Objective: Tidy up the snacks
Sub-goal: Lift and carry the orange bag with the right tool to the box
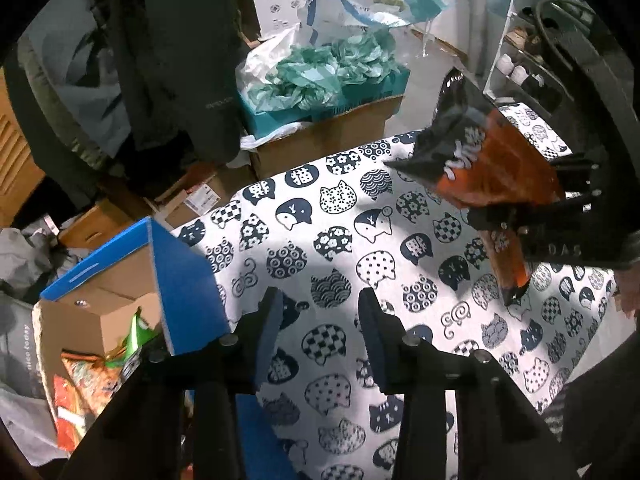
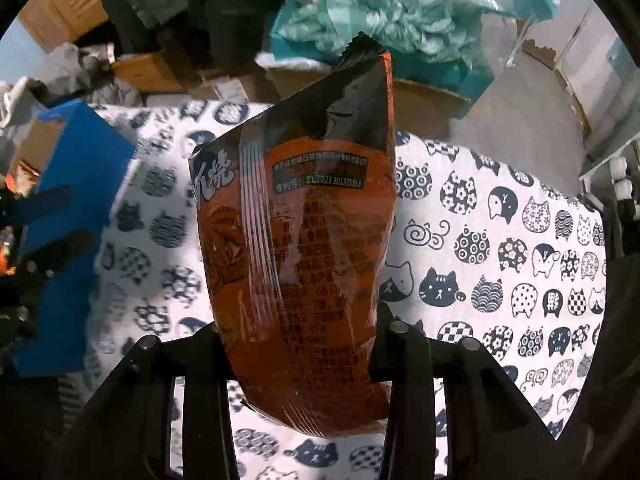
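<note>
Slippage is the main risk: the bag [image 2: 298,240] is clamped between the jaws of the right gripper [image 2: 300,344] only across its lower part, so most of the slick film stands unsupported above the cloth [image 2: 500,240], tilted to one side. A quick swing could let it pivot or slide out, and it could be crushed if squeezed harder. The box [image 1: 120,300], at the cloth's left edge, already holds packets [image 1: 92,376], so a careless drop could leave the bag caught on the blue wall or spilled outside. The left gripper [image 1: 320,320] is held released above the cloth, nothing between its jaws, just beside the box, where a collision with the incoming bag is possible.

Chinese print covers the bag's back; "ZL2021" with further digits can be read, the rest being too small. "DAS" is seen mirrored on the right gripper in the left view.
</note>
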Available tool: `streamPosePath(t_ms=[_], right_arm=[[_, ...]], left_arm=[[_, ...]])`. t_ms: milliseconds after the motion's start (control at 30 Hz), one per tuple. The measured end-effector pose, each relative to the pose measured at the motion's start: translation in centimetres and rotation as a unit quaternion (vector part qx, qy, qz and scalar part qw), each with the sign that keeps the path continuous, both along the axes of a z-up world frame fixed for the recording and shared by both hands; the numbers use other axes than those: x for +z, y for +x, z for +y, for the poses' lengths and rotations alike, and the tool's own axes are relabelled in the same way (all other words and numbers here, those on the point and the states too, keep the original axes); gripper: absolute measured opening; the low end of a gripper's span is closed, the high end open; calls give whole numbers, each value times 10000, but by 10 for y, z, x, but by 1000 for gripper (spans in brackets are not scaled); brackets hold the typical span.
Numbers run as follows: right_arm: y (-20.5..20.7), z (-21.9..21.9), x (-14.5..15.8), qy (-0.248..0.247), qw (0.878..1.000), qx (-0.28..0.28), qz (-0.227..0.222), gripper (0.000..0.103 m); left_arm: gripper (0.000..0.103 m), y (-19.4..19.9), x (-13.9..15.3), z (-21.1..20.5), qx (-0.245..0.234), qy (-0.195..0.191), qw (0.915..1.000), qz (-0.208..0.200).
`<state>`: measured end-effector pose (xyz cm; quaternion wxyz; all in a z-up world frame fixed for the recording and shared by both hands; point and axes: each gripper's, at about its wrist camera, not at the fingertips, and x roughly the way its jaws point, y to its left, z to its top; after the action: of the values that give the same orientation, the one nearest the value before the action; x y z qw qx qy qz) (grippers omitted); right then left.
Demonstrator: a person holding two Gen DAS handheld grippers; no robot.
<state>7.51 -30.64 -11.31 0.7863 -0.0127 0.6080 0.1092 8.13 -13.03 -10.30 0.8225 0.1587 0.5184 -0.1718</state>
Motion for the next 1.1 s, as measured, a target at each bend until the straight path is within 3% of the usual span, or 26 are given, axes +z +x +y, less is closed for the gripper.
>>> streamPosePath(t_ms=[467,733,1100], right_arm=[[-8,50,57,264,9985,269,-395,36],[-8,91,75,426,9961,565,-528,36],[3,151,89,594,9917,985,-568,36]], left_arm=[[29,-30,48,45,378,-152,9988,-271],[27,-37,71,88,819,-335,9952,-409],[27,-43,82,148,1431,-383,9875,-545]])
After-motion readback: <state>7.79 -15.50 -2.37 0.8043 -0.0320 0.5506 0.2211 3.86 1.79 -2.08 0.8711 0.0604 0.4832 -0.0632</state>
